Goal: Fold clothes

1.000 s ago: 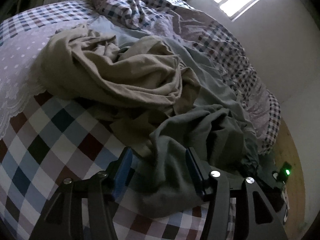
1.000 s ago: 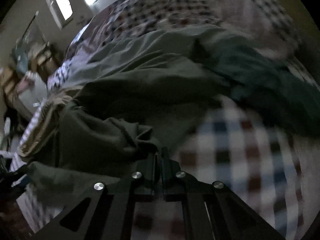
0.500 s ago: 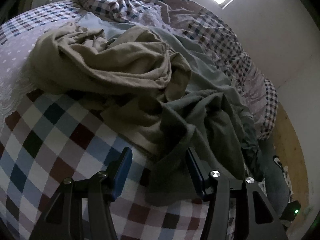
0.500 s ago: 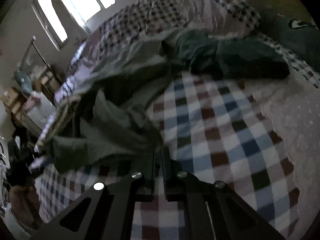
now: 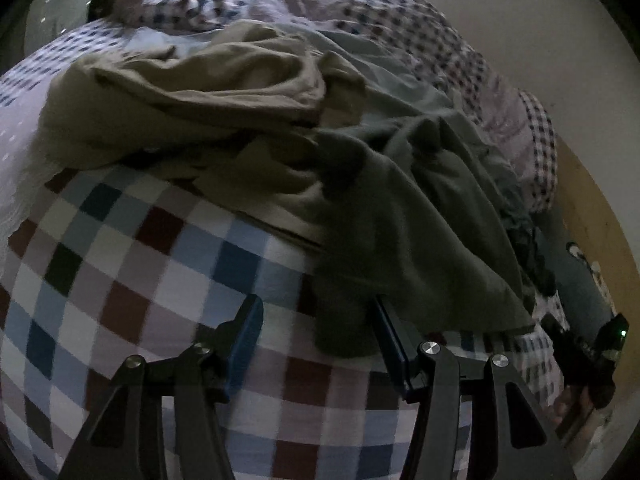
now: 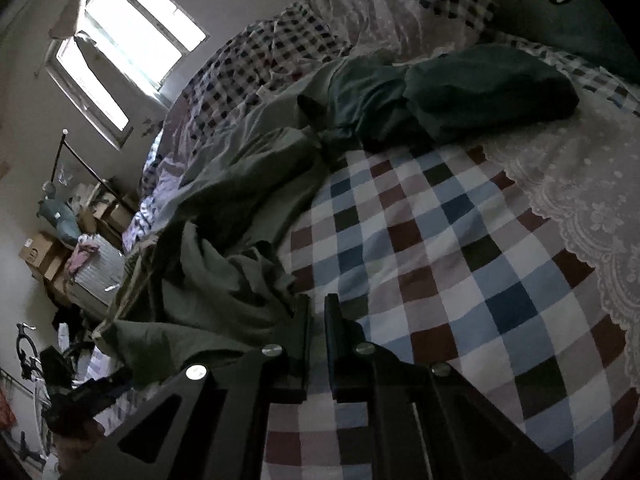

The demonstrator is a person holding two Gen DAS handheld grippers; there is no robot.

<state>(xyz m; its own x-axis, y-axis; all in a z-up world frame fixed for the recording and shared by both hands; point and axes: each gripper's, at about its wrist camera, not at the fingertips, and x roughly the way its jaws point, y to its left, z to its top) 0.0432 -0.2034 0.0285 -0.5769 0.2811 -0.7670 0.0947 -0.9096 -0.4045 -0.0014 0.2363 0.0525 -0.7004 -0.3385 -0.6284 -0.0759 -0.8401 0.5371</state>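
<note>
Sliding toward the bed's near edge over the last second, the grey-green garment [image 5: 404, 216] now lies with its lower hem hanging down between the spread blue pads of the left gripper [image 5: 316, 344], where a second ago it sat bunched higher on the cover; the pads stand apart with cloth between them but not pressed, so nothing is held on that side yet. The right gripper [image 6: 316, 328], which had its tips buried in dark cloth a second ago, now rides just beside the garment's crumpled corner [image 6: 224, 280] over bare checks, its jaws all but together with only a slit of gap and no fabric visible in it. That reads as the garment having been dragged out of the pile toward open space, with flattening and the first fold still to come. Behind it a tan garment [image 5: 192, 92] stays heaped, partly underneath. Everything rests on the checked bedcover [image 6: 460, 248], soft and wrinkled, with a lace-edged cloth [image 6: 580, 184] and a dark folded bundle [image 6: 488, 84] further off. Beyond are a bright window [image 6: 132, 40] and stacked boxes [image 6: 44, 252].
</note>
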